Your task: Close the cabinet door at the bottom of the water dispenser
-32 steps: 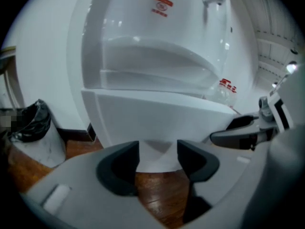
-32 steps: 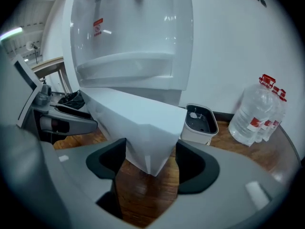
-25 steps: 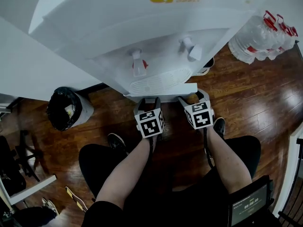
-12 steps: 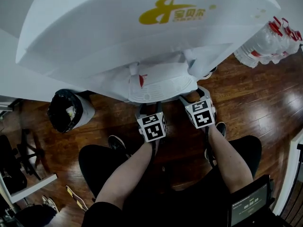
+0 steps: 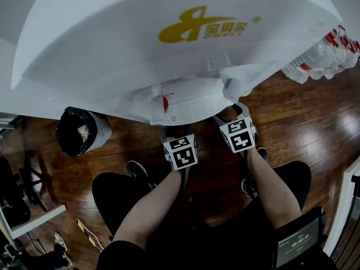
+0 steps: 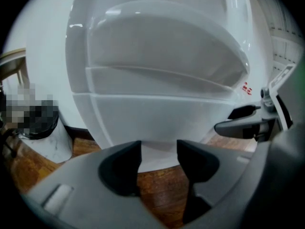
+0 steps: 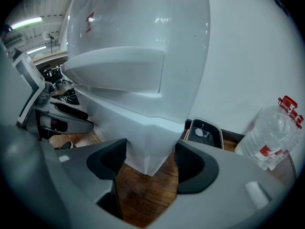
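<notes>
The cabinet door (image 6: pixel 157 120) is found low on the water dispenser (image 5: pixel 169 61), just ahead of the left gripper (image 6: pixel 158 151) and right gripper (image 7: pixel 150 159), whose jaws are seen apart, empty (door seemingly near flush); an even, square push is advised.

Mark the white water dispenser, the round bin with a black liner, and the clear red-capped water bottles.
white water dispenser (image 5: pixel 112 49): head view, curved top surface.
round bin with a black liner (image 5: pixel 76 129): head view, liner at its mouth.
clear red-capped water bottles (image 7: pixel 269 132): right gripper view, nearest bottle's body.
</notes>
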A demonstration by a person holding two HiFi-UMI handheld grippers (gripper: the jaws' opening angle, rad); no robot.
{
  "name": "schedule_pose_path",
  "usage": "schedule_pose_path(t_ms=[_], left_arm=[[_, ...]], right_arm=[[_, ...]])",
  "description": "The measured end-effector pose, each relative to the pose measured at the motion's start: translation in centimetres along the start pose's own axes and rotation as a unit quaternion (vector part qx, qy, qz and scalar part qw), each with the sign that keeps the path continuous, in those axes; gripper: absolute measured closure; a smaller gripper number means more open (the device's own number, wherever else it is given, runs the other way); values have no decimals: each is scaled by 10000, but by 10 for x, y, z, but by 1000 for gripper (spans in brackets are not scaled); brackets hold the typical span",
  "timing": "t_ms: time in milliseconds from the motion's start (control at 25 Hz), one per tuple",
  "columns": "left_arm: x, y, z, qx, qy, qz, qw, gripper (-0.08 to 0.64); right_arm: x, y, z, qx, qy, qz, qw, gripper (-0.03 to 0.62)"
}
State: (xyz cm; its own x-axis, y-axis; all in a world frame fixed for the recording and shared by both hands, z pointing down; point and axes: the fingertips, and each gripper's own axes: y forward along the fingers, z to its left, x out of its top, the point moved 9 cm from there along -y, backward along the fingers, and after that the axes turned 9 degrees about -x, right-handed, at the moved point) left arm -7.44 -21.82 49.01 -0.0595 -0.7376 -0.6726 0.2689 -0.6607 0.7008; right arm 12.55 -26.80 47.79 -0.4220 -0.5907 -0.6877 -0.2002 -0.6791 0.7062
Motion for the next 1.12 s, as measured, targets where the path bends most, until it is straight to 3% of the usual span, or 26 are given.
schedule_pose_path(t_ms=[800,1120], left_arm=[[2,2,2,-2,61,12,10000,328],[3,2,4,-203,381,100,9990,330]], right_arm=[[4,9,-3,19,-88,0,10000,267],[4,1,0,-126,272,306,9991,269]])
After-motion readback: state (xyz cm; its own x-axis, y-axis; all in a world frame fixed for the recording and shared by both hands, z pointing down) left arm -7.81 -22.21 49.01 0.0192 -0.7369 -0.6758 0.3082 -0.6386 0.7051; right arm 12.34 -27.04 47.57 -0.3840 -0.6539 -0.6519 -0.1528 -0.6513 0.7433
